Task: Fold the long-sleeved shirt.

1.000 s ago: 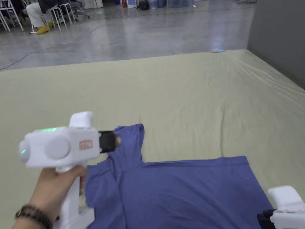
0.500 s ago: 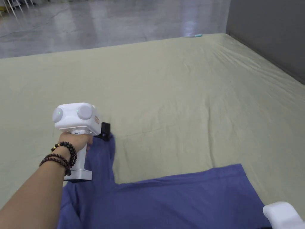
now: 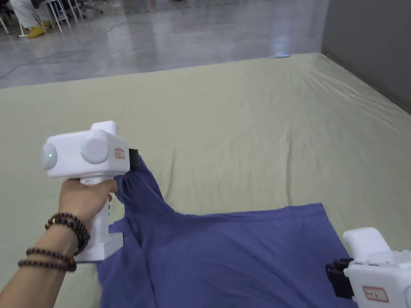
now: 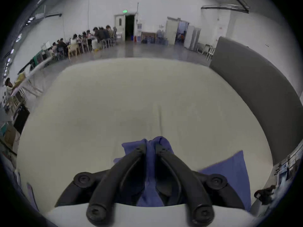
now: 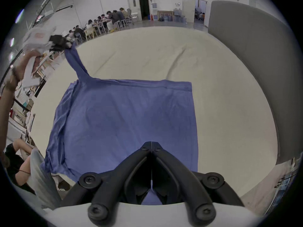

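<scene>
A blue long-sleeved shirt (image 3: 241, 256) lies body-flat on a pale green sheet (image 3: 249, 120), with its hem toward the right. My left gripper (image 3: 135, 157) is shut on the end of one sleeve (image 3: 142, 190), holding it up off the sheet so it slants down to the shoulder. In the left gripper view the sleeve cloth (image 4: 150, 165) runs between the jaws of my left gripper (image 4: 150, 146). My right gripper (image 3: 336, 276) hovers low over the shirt's near right corner. In the right gripper view my right gripper (image 5: 151, 146) has its tips together and the shirt (image 5: 124, 119) spread beyond them.
A grey panel wall (image 3: 369, 48) runs along the sheet's right side. Shiny grey floor (image 3: 160, 40) starts past the far edge. People sit at tables (image 4: 98, 35) far across the hall. A small blue object (image 3: 284, 55) lies at the far corner.
The left gripper dropped onto the sleeve end, shut on it and has lifted it; the sleeve lay flat a second ago. The head camera has shifted.
</scene>
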The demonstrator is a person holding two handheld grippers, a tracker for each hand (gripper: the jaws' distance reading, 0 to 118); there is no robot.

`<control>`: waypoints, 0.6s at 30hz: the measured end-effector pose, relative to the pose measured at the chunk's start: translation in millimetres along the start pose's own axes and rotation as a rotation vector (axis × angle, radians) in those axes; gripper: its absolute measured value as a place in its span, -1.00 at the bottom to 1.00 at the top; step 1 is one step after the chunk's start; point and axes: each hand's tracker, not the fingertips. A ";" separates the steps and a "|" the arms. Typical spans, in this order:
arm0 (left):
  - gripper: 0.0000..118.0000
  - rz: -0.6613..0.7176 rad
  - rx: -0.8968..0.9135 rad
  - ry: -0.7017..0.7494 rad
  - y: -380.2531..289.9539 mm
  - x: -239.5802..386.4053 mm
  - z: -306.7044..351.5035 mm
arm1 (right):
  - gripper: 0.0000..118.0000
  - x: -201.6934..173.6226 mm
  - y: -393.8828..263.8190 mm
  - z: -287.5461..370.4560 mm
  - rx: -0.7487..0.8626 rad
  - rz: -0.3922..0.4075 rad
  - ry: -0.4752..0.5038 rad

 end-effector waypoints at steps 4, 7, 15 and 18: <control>-0.89 0.102 0.019 0.031 -89.7 9.0 57.2 | -0.96 -11.2 -11.0 19.9 0.018 0.020 0.011; -0.89 0.168 -0.043 0.064 -164.2 12.4 57.3 | -0.96 -16.4 -20.7 29.4 0.023 0.026 0.021; 0.71 0.288 -0.113 -0.027 -256.7 11.3 27.7 | -0.96 -28.3 -29.3 41.4 0.030 0.040 0.034; 1.00 0.293 -0.126 -0.085 -247.8 7.7 52.2 | -0.96 -29.9 -28.3 47.7 0.038 0.039 0.038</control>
